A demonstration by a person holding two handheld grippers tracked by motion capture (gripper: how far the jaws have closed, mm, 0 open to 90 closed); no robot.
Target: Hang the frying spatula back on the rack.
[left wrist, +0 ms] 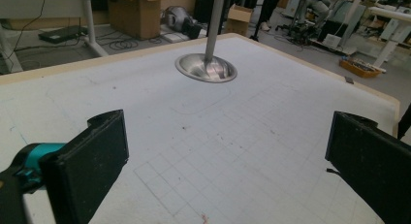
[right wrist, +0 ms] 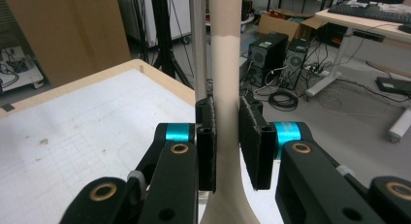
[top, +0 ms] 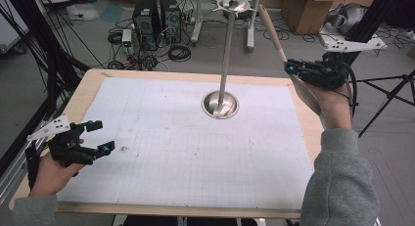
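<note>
My right gripper (top: pixel 292 68) hovers over the table's far right edge, shut on a long utensil (top: pixel 271 33) with a tan handle and a cream lower part. In the right gripper view, both pads of that gripper (right wrist: pixel 227 105) press the utensil's (right wrist: pixel 225 64) narrow neck, and its handle rises upward. A metal stand has a round dish base (top: pixel 220 104) and a tall pole (top: pixel 226 50) just left of the utensil. My left gripper (top: pixel 102 136) rests open near the table's left front, and nothing sits between its fingers (left wrist: pixel 92 161).
A white gridded mat (top: pixel 186 152) covers the wooden table (top: pixel 85 89). Computer towers (top: pixel 156 15), cables and cardboard boxes (top: pixel 306 11) lie on the floor beyond. A black tripod (top: pixel 391 89) stands to the right of the table.
</note>
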